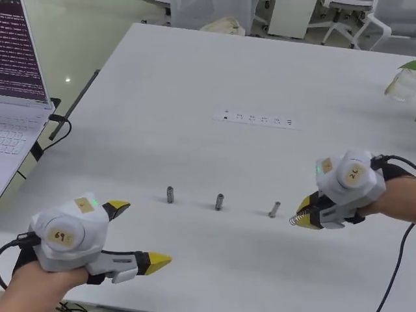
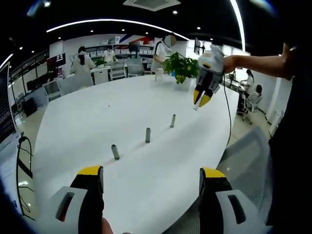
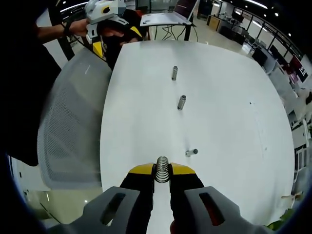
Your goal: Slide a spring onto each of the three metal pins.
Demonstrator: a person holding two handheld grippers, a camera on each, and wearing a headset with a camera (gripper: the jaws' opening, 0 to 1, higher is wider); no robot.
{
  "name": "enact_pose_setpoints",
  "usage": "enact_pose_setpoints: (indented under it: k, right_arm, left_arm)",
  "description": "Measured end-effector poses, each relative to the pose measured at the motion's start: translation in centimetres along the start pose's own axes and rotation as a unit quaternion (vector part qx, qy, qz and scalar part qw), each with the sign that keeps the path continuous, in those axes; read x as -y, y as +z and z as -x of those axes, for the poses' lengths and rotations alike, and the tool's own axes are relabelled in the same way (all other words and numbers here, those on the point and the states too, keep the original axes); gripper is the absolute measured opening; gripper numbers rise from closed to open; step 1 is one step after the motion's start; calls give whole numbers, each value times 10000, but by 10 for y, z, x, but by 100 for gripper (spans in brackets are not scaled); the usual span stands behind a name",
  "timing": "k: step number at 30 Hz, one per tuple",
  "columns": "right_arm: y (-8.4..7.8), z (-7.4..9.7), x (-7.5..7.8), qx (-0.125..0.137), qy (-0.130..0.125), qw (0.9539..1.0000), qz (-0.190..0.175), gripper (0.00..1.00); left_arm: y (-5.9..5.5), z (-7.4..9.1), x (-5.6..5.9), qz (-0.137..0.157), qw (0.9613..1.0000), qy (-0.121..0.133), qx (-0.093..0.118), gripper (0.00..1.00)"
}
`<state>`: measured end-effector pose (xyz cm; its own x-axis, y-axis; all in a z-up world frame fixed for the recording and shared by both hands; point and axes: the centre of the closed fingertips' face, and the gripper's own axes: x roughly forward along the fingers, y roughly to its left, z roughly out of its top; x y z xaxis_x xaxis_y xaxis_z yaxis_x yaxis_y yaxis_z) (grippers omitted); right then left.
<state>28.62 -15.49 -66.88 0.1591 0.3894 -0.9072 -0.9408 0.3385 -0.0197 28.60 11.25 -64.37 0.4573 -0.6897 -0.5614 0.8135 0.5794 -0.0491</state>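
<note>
Three short metal pins stand in a row on the white table [image 1: 195,78]. The left pin [image 1: 170,194] and the middle pin [image 1: 220,202] look ribbed, as if coils sit on them. The right pin [image 1: 275,209] looks smooth and leans a little. My right gripper [image 1: 305,218] hovers just right of that pin, shut on a small spring [image 1: 297,220]. In the right gripper view the spring [image 3: 162,169] sits pinched between the yellow tips, with the nearest pin [image 3: 191,152] just ahead. My left gripper [image 1: 138,234] is at the near left, open and holding nothing.
An open laptop [image 1: 16,97] stands at the table's left edge, with a black cable [image 1: 71,107] beside it. A white power strip [image 1: 257,119] lies beyond the pins. A plant [image 1: 406,81] is at the far right. A grey mesh chair [image 3: 68,126] is by the table.
</note>
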Motion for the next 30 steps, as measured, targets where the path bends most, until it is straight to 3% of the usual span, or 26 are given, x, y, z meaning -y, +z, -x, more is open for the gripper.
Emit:
enact_pose_setpoints:
  k: [13,18,30]
  right_arm:
    - [-6,-8,32,-142,-51,9999,-21,9]
    - [-14,-19,41,-337,-30,9994,78,9]
    - [-15,-39,58,-438,53,9989,129,9]
  left_arm:
    - [-8,7,-11,196,9997,158,-31,78]
    - [-12,7,-15,269,9994,209,-55,77]
    - [-16,10,-19,412,9986,309,-87,78]
